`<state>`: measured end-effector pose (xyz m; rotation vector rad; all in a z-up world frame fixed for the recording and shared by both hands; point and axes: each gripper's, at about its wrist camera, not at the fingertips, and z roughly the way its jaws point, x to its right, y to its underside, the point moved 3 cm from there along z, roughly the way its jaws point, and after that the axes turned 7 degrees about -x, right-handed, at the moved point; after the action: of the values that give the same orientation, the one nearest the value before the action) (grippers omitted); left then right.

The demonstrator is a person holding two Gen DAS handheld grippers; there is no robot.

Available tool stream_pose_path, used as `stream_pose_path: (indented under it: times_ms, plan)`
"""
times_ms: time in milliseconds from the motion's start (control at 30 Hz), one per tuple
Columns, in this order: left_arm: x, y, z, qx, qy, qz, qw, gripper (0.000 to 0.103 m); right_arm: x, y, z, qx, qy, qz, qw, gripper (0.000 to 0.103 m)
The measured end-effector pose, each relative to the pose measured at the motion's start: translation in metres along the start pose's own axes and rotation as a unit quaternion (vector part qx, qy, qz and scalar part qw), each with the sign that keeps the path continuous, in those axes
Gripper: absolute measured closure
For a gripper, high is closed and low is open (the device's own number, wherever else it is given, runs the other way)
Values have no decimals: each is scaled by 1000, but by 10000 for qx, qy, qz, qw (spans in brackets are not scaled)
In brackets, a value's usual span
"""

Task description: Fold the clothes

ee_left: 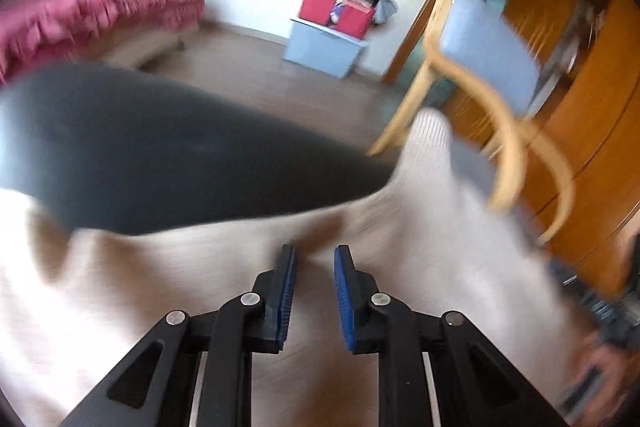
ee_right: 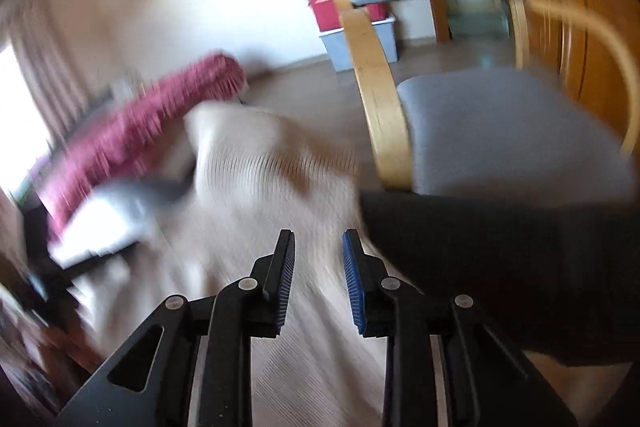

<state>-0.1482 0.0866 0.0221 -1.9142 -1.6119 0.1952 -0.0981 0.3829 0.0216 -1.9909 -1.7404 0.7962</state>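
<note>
Cream garment (ee_left: 420, 259) blurred under both grippers' parted fingers (ee_left: 286, 291), edges cut off.

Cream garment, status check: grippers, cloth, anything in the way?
Left gripper open, right gripper open, both over cream garment. Nothing clamped. Dark cloth beside it. Chair close ahead. Frames blurred.

Cream garment (ee_left: 420, 259) of fine ribbed knit cloth, matt dark cloth (ee_left: 160, 155) beside it, gripper fingers (ee_left: 348, 291) of black plastic with ridged blue pads, chair (ee_right: 480, 131) of pale varnished wood and grey fabric, glossy wooden cabinet (ee_left: 580, 155)
</note>
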Motion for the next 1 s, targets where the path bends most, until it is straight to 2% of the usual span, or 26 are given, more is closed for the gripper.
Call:
stream_pose_path:
  times_ms: [67, 100, 167, 267, 367, 467, 533, 567, 633, 767, 867, 933, 1000]
  plan:
    - [-9, 4, -7, 27, -986, 266, 9948, 84, -4, 10, 4, -219, 715, -665, 9950, 76]
    - [-16, 4, -7, 27, -1119, 250, 9934, 84, -1, 14, 6, -310, 882, -772, 9926, 76]
    - [-29, 4, -7, 27, -1363, 211, 9904, 81, 5, 20, 9, -448, 910, -745, 9920, 76]
    - [-39, 1, -5, 59, -1108, 25, 9938, 81, 15, 22, 9, -451, 898, -571, 9933, 68]
    - [-33, -6, 1, 74, -1175, 145, 9929, 81, 20, 19, 13, -493, 1007, -489, 9925, 64]
    - [-34, -6, 8, 85, -1187, 253, 9926, 81, 35, 26, 3, -495, 1292, -254, 9901, 62]
    - [-27, -11, 13, 97, -1227, 317, 9919, 80, 47, 33, -5, -462, 1423, 24, 9887, 56]
    - [-23, -14, 16, 102, -1260, 343, 9914, 80, 55, 38, -9, -426, 1408, 219, 9889, 55]
    - [-18, -16, 15, 66, -1358, 431, 9898, 80, 64, 41, -12, -396, 1303, 471, 9896, 46]
    - [-8, -18, 9, -117, -1374, 530, 9890, 81, 63, 37, -19, -410, 1091, 492, 9920, 46]
    - [15, -23, 0, 127, -902, 430, 9949, 81, 45, 25, -37, 71, 1064, 108, 9942, 53]
    - [35, -27, 6, 145, -706, 587, 9957, 80, 26, 16, -41, 260, 1091, -263, 9933, 64]
    - [46, -28, 16, 99, -661, 719, 9952, 80, 16, 10, -33, 143, 1023, -453, 9936, 68]
